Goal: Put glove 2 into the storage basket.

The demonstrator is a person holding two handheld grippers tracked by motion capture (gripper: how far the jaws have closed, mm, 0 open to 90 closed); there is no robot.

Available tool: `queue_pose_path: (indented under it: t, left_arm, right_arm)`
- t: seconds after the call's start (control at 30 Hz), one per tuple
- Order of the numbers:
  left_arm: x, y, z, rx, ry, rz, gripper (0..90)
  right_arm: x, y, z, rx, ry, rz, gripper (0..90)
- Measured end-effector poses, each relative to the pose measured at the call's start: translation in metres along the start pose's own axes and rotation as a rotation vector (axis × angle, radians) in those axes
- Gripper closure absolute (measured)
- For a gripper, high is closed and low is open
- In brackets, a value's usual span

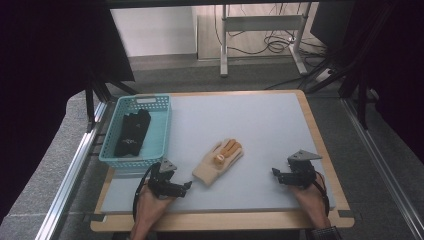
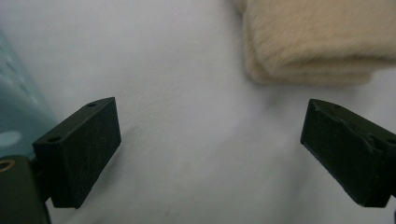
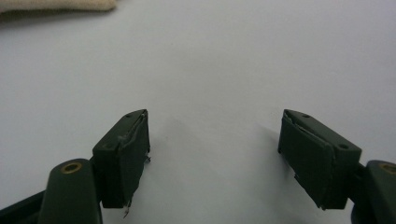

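Glove [image 1: 218, 162] is laid just right of the left hand-held gripper [image 1: 186, 186], cuff nearest, fingers angled away; both hand-held grippers are held wide, empty.

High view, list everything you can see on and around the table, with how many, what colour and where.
glove: one, cream with orange-tan fingers, lying flat near the middle of the table, between the two grippers
basket: one, light blue plastic with perforated walls, at the table's left edge
dark gloves: a black bundle, count unclear, inside the basket
table: one, pale grey top with a wooden rim
desk frame: one, light grey metal, on the floor beyond the table, with cables beside it
left gripper: one, black, jaws open, just below and left of the glove's cuff, not touching it
right gripper: one, black, jaws open over bare table at the right
hands: two, entering from the bottom edge
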State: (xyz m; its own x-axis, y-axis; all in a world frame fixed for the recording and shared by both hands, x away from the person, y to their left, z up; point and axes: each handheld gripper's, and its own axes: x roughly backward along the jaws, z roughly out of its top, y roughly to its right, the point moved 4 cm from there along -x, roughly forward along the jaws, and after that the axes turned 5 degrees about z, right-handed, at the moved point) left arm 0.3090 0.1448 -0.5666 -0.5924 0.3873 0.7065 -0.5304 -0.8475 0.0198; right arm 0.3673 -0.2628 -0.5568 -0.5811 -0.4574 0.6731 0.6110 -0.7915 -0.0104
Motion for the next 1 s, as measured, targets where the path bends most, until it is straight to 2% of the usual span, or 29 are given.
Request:
queue_pose_path:
  t: [0.23,0.4,0.63,0.77,1.0]
  left_arm:
    - [0.010,0.011,0.026,-0.020,0.019,-0.052,5.2]
    - [0.009,0.021,0.047,-0.048,0.023,-0.078,5.0]
    - [-0.014,0.032,0.075,-0.069,-0.008,-0.124,3.9]
    - [-0.029,0.042,0.086,-0.088,-0.033,-0.134,2.7]
    - [-0.061,0.057,0.094,-0.146,-0.099,-0.104,0.8]
  right_arm:
    - [0.000,0.000,0.000,0.000,0.000,0.000,24.2]
    - [0.000,0.000,0.000,0.001,0.001,0.000,24.1]
    - [0.000,0.000,0.000,0.001,0.001,0.001,24.0]
    - [0.000,0.000,0.000,0.002,0.001,0.001,24.0]
    - [0.000,0.000,0.000,0.003,0.001,0.002,23.8]
